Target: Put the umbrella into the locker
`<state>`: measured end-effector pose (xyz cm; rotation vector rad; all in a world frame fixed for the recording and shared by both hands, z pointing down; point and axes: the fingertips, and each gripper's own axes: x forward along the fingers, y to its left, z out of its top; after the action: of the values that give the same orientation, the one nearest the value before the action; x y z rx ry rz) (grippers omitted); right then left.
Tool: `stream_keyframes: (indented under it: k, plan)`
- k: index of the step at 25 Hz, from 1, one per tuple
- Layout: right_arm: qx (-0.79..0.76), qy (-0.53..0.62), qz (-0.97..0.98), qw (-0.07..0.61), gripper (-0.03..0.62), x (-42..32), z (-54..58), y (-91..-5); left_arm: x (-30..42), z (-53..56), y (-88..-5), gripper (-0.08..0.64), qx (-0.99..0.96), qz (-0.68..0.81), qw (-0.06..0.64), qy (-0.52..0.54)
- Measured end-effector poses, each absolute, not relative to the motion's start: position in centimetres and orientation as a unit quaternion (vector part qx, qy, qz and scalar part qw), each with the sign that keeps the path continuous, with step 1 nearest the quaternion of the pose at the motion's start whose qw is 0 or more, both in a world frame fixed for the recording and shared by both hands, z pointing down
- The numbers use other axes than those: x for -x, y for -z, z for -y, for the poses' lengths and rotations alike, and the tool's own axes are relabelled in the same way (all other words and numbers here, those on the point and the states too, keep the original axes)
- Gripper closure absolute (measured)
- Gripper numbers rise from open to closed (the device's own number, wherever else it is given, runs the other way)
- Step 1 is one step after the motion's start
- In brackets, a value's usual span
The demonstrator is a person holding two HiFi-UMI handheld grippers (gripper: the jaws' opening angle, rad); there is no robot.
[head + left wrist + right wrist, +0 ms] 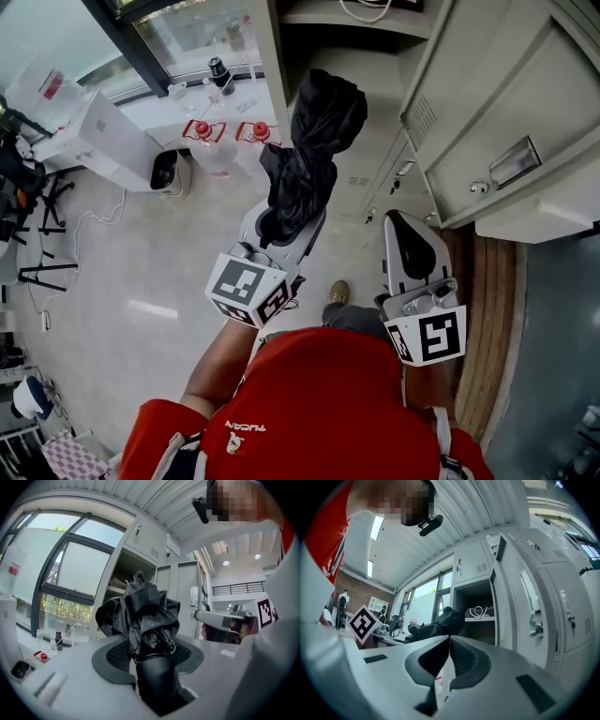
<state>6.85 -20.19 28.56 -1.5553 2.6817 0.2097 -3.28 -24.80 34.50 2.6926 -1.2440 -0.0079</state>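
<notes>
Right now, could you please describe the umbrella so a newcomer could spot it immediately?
Find the grey lockers at the head view's right. Before them, the left gripper clamps the umbrella: a crumpled black fabric bundle among pale surfaces.

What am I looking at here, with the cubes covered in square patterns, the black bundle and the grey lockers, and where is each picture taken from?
There is no robot here. A person in a red shirt holds a hand-worked gripper in each hand, and the patterned cubes are part of those grippers. One picture looks down from a camera on the person's head. The other two look along each gripper's jaws. The left gripper is closed on the handle end of a folded black umbrella. The right gripper is shut and empty. Ahead stands an open locker with a coiled white cord on its shelf.
</notes>
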Motion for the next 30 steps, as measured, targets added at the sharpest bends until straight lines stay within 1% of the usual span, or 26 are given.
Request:
stream_keyframes:
  k: [9, 20, 30]
  plan:
    - [0.452, -0.038, -0.891, 0.019, 0.589, -7.5, 24.5, -29.9, 0.1, 31.3, -35.9, 0.371, -0.891, 0.438, 0.120, -0.022]
    - [0.451, -0.020, -0.891, 0.043, 0.589, -6.8, 27.3, -30.0, -0.6, 37.5, -38.0, 0.370, -0.883, 0.427, 0.179, -0.079]
    - [0.462, -0.015, -0.885, 0.053, 0.589, -5.9, 28.4, -29.6, -1.3, 41.6, -38.3, 0.370, -0.882, 0.411, 0.193, -0.124]
